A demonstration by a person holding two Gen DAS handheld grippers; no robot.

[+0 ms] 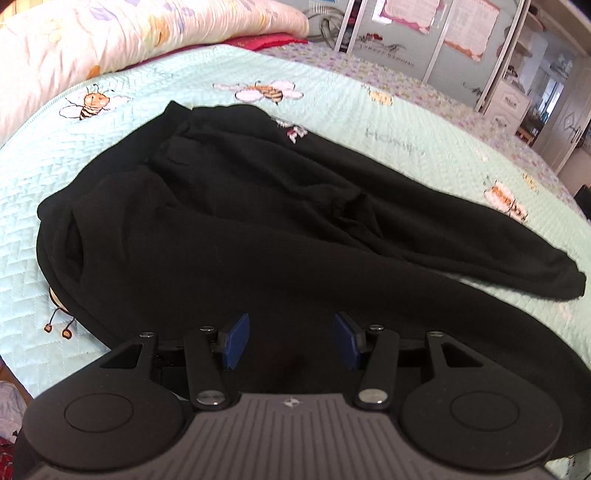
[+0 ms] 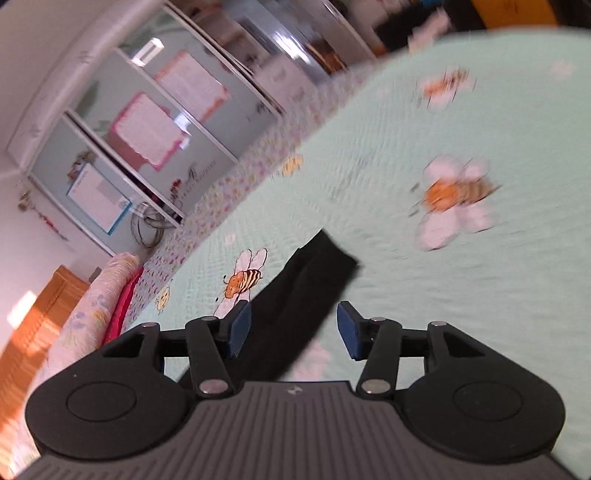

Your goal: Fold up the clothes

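A black garment (image 1: 221, 221), seemingly trousers with a small red and white print near the far end, lies spread on the mint bedspread (image 1: 406, 122). One leg ends in a cuff (image 1: 554, 280) at the right. My left gripper (image 1: 291, 339) hovers over the near edge of the black cloth, its blue pads (image 1: 236, 339) apart and pressing on nothing. In the right wrist view a black leg end (image 2: 306, 280) lies on the bedspread (image 2: 461, 314) and runs down between my right gripper's (image 2: 293, 330) fingers. Those jaws stand open, with the cloth nearer the left pad (image 2: 240, 328).
A folded floral quilt (image 1: 129, 33) and a red cloth (image 1: 266, 38) lie at the head of the bed. Sliding wardrobe doors (image 1: 443, 33) with posters stand beyond the far bed edge. The bedspread carries bee prints (image 2: 454, 199). The right wrist view is blurred.
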